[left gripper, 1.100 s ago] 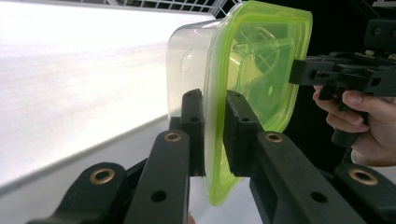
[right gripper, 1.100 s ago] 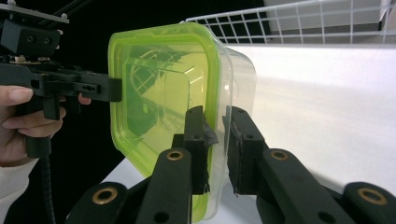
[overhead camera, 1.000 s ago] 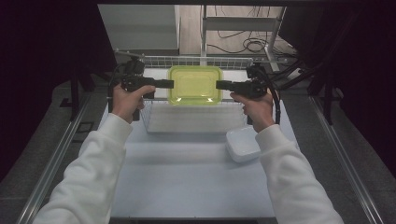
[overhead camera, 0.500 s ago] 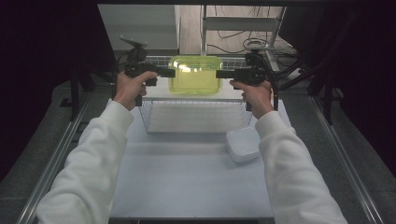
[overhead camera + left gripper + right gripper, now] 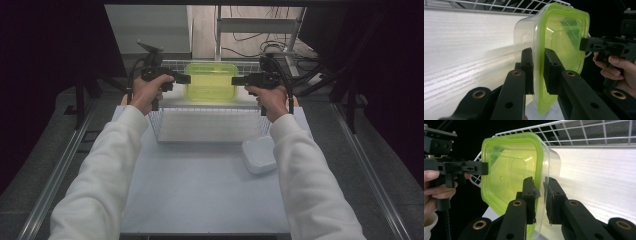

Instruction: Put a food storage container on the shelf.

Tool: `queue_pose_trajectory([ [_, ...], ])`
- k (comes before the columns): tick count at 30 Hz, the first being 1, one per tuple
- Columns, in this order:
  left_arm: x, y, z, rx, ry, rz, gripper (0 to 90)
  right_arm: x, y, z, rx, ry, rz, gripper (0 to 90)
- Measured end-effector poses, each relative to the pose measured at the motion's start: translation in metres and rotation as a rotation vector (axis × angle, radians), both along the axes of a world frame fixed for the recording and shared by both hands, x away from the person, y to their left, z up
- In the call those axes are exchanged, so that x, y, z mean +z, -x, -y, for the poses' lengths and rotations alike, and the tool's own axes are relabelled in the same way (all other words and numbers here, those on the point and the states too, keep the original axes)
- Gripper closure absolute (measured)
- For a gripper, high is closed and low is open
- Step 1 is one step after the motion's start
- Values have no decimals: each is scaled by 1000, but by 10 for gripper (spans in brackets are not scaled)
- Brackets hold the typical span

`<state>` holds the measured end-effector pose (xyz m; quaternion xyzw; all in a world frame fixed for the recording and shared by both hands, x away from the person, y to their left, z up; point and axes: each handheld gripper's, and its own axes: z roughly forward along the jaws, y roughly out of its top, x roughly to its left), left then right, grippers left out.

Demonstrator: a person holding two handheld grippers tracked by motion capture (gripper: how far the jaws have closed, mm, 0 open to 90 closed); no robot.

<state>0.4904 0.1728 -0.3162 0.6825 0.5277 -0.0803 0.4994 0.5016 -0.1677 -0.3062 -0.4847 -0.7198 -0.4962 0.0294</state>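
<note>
Left gripper (image 5: 538,72) and right gripper (image 5: 539,200) each clamp an opposite rim of the green-lidded container (image 5: 211,81). Below both grippers sits the wire basket (image 5: 210,125).

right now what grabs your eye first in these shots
The bright green-lidded clear box, held up over the far end of the wire basket, with the left gripper and right gripper pinching its rim from opposite sides. A white lid lies on the table by the basket's right corner.

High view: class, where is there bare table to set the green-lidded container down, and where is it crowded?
Free: the wide table patch in front of the wire basket and left of the white lid. Crowded: the far edge, where both tools hold the container over the basket.
</note>
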Motion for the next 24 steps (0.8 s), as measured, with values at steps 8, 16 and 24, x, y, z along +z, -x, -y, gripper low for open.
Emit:
queue_pose_trajectory([
  [8,-7,-18,-2,29,64,-87,790,-4,-13,-1,-55,-37,-76,761],
  [16,-18,-29,-4,48,114,-127,757,-14,-25,-1,-108,-89,-147,728],
  [24,-19,-28,0,43,80,-101,714,-16,-24,-1,-114,-92,-139,712],
])
